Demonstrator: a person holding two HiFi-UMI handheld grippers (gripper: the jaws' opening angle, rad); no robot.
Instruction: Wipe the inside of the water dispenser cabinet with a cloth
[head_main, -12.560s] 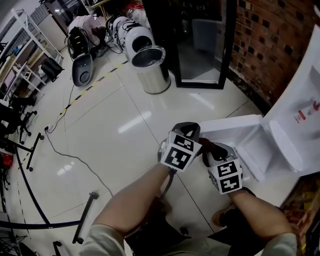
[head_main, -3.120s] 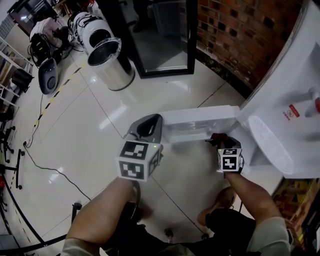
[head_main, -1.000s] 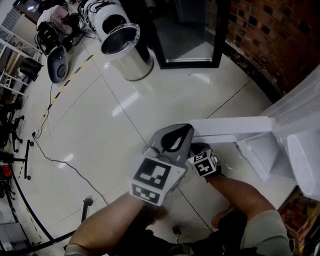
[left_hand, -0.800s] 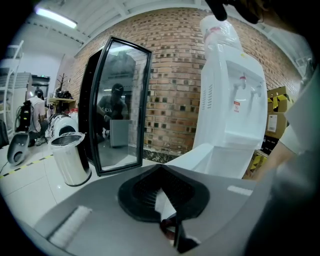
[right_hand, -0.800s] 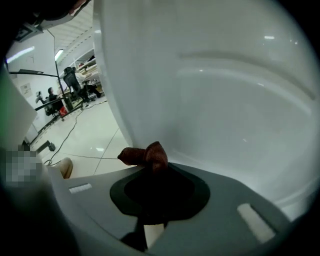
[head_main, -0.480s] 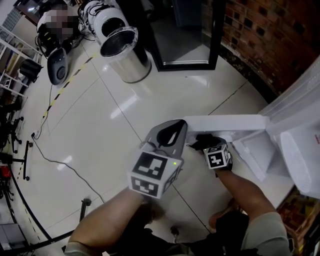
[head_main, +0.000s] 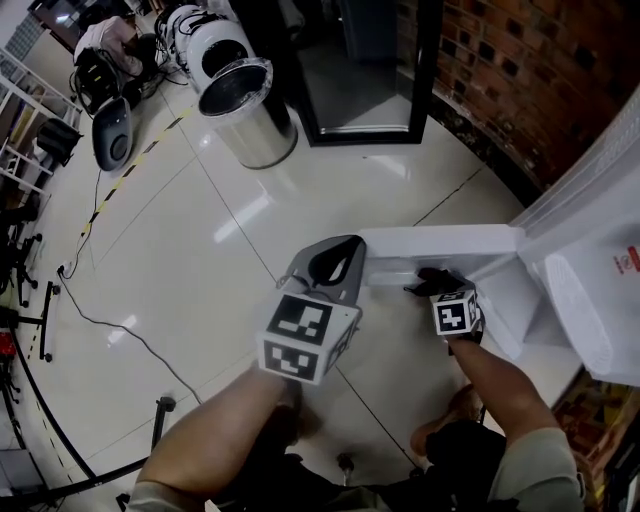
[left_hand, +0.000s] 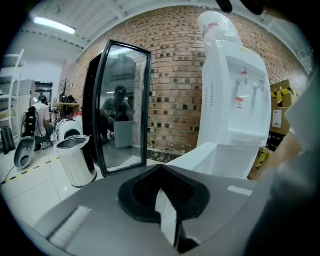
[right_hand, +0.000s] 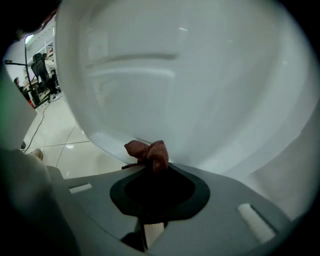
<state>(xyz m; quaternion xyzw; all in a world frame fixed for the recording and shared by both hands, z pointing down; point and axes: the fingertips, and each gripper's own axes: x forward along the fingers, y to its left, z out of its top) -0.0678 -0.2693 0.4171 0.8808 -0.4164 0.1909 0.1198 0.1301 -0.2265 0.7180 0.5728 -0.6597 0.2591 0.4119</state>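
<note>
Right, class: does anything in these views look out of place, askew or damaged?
Only the cabinet door of the water dispenser, standing wide open over the floor; that fits the wiping. The right claw grips a reddish cloth. Nothing looks damaged or spilled.

Reddish-brown cloth (right_hand: 148, 151), white dispenser (left_hand: 222, 115), red brick wall (head_main: 520, 70)

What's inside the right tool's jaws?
A crumpled reddish-brown cloth, its bunched end poking past the tips of the right tool toward a white panel. The part pinched between the jaws is hidden.
</note>
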